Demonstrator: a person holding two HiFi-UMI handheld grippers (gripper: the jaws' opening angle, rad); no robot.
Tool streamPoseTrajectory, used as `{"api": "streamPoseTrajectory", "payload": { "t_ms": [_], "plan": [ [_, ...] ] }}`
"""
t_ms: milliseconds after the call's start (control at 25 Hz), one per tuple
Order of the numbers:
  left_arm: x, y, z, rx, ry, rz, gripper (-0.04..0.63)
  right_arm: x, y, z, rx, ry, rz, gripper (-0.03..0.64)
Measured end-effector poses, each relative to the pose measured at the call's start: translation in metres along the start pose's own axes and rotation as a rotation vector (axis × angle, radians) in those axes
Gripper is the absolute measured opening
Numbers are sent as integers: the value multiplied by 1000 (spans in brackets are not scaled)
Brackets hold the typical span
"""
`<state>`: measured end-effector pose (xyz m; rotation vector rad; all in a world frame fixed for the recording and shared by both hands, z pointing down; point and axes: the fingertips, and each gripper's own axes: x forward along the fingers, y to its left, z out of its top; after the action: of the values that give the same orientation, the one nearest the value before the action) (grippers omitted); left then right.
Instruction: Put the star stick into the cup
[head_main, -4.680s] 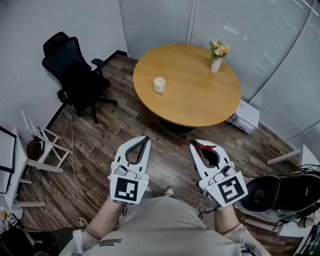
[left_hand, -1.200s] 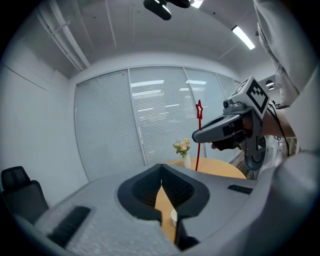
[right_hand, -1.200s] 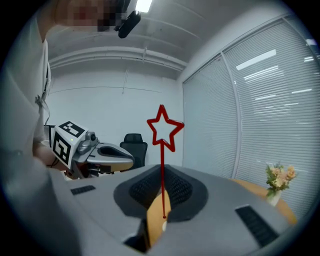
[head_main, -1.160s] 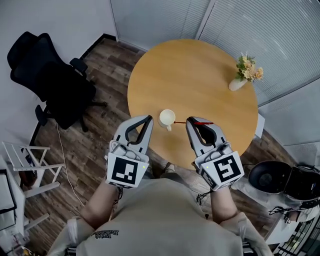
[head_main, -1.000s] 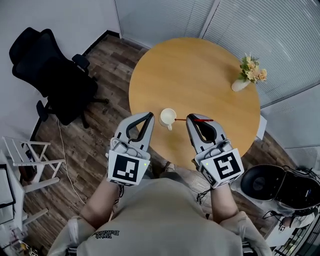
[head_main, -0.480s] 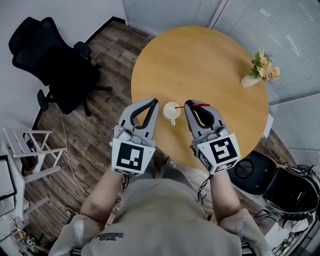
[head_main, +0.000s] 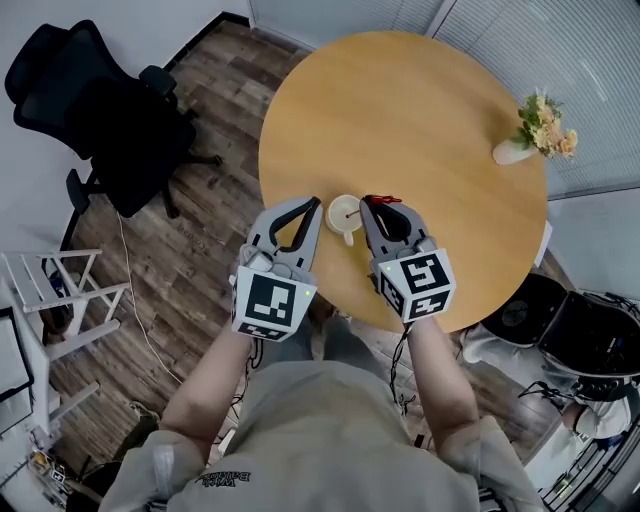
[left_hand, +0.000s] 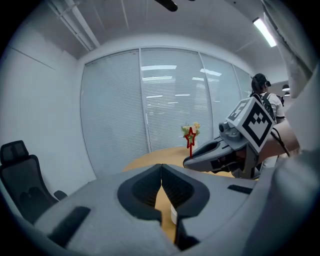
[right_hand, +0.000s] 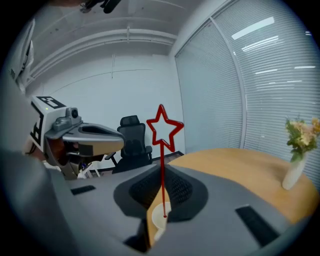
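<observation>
A white cup (head_main: 344, 216) stands near the front edge of the round wooden table (head_main: 430, 110). My right gripper (head_main: 370, 203) is shut on a red star stick (head_main: 382, 200), just to the right of the cup. In the right gripper view the star (right_hand: 164, 128) stands upright above the jaws and the stick's lower end hangs over the cup's mouth (right_hand: 160, 216). My left gripper (head_main: 314, 203) sits shut and empty just left of the cup. From the left gripper view I see the star (left_hand: 190, 136) above the right gripper (left_hand: 186, 162).
A white vase of flowers (head_main: 541, 128) stands at the table's far right edge. A black office chair (head_main: 95, 95) is on the wooden floor to the left, and a white rack (head_main: 45, 290) beyond it. Black equipment (head_main: 590, 335) lies at the right.
The person has walked up to the table. Both grippers have come to either side of the cup, and the stick's lower end now hangs over its mouth.
</observation>
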<state>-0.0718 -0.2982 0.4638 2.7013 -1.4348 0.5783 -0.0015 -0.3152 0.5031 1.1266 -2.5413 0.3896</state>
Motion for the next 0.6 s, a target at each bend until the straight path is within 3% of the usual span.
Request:
{"api": "streamPoseTrajectory", "payload": {
  "t_ms": [160, 600],
  "plan": [
    [11, -10, -35, -50, 62, -15, 21, 13, -8, -29, 29, 44, -16, 35],
    [7, -37, -93, -100, 157, -71, 21, 19, -6, -96, 91, 153, -74, 37]
  ]
}}
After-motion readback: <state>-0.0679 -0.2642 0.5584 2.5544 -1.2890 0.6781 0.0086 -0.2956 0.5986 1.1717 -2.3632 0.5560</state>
